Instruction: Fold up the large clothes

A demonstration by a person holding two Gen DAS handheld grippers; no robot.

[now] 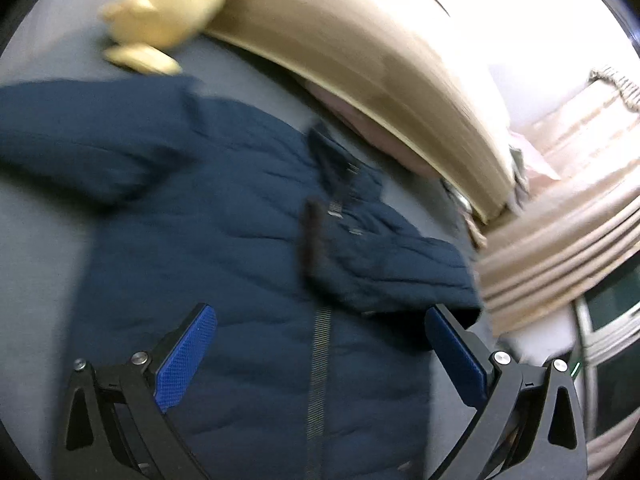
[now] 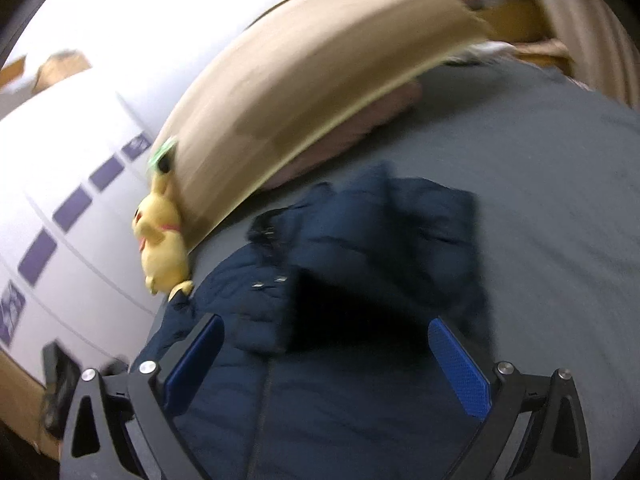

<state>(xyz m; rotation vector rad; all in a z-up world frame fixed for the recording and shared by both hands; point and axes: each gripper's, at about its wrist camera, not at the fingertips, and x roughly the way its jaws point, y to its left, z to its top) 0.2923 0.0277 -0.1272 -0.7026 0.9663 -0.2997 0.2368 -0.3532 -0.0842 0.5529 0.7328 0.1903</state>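
Observation:
A dark blue quilted jacket (image 1: 224, 248) lies front up on a grey bed sheet (image 1: 36, 264), its zipper running down the middle. In the left wrist view one sleeve stretches out to the left and the other is folded across the chest. My left gripper (image 1: 320, 320) hovers over the lower zipper, open, nothing between its blue pads. In the right wrist view the jacket (image 2: 344, 280) shows a sleeve folded over the collar area. My right gripper (image 2: 326, 332) stands open wide above the jacket's body, holding nothing. Both views are motion-blurred.
A yellow plush toy (image 2: 162, 246) leans against a tan headboard (image 2: 312, 92) at the bed's head, seen also as the plush toy (image 1: 160, 12). A pink pillow (image 2: 352, 128) lies under the headboard. Beige curtains (image 1: 560, 248) hang at the right. Bare grey sheet (image 2: 540, 200) spreads to the right.

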